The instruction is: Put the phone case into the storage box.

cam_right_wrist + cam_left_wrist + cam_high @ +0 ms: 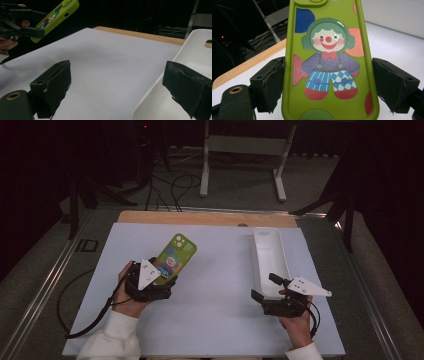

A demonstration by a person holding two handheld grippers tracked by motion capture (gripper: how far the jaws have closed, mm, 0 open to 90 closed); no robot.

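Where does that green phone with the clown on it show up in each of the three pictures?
High view: the green phone sits left of centre, its lower end in the left gripper.
Left gripper view: it runs up the middle of the picture, between the two black jaws.
Right gripper view: top left corner, lifted off the table, seen edge-on.
Shared landmark: the white tray, in the background at top right of the left gripper view and at the right edge of the right gripper view.

Green phone case (329,62) with clown print upright between black jaws of left hand-held gripper (329,85), pads pressing its edges.
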